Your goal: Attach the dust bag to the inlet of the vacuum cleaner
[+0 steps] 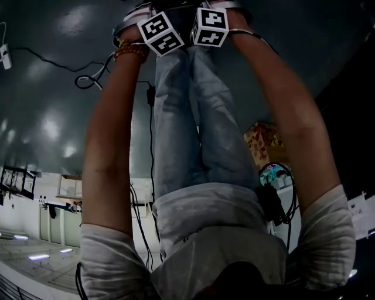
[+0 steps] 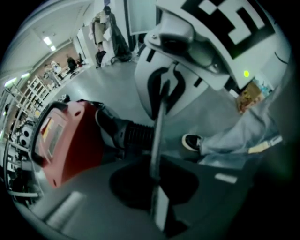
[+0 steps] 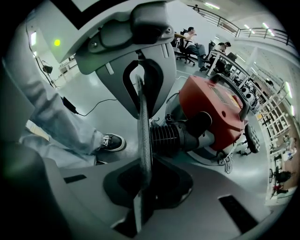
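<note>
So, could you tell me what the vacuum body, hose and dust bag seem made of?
Vacuum body: likely moulded plastic, glossy red, smooth rounded edges. Hose: probably black rubber or plastic, matte, closely ribbed. Dust bag, seen edge-on: thin, speckled grey, perhaps paper or fleece; unclear.

Hand-held gripper (image 3: 142, 145) jaws together, facing red vacuum cleaner (image 3: 215, 110).

A glossy grey floor (image 1: 53, 70) mirrors the ceiling lights (image 3: 212, 5). Shelving racks (image 3: 274, 101) line one side. Seated people (image 3: 193, 36) occupy the far end.
</note>
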